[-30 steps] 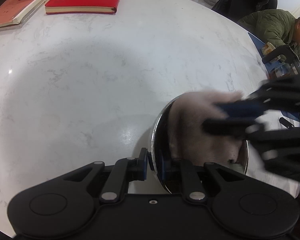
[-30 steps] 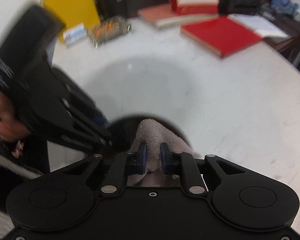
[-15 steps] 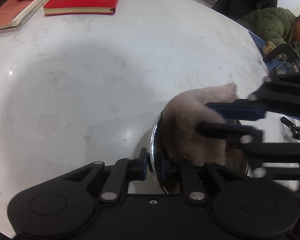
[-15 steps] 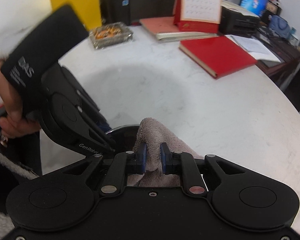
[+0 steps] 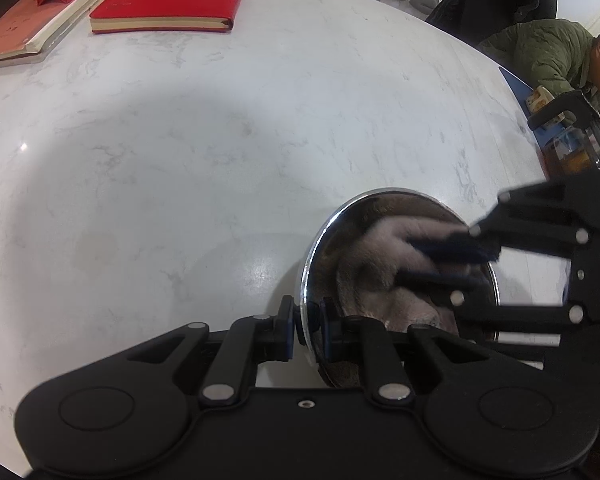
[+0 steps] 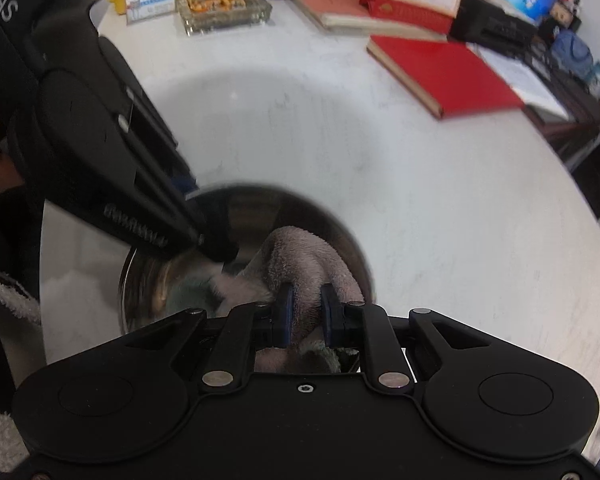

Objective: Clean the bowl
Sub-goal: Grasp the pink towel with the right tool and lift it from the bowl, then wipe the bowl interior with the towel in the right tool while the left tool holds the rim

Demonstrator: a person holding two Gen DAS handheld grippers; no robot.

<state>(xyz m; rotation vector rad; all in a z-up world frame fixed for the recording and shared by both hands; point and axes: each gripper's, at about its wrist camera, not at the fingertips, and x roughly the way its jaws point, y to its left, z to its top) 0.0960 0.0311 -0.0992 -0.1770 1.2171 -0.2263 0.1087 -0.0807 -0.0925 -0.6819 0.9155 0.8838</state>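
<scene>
Pinching the near rim of the steel bowl [image 5: 396, 264], the left gripper [image 5: 307, 330] is clamped tight, apparently so the bowl cannot skid on the white marble table [image 5: 204, 152]. Further right, the right gripper [image 6: 305, 312] is clenched on a bunched pinkish cloth [image 6: 300, 260], pressed down inside the bowl, probably to scrub its wall.

A glossy metal bowl [image 5: 320, 240] holds a fuzzy terry cloth [image 6: 300, 256] on a smooth, polished marble-look table [image 5: 180, 160].
</scene>
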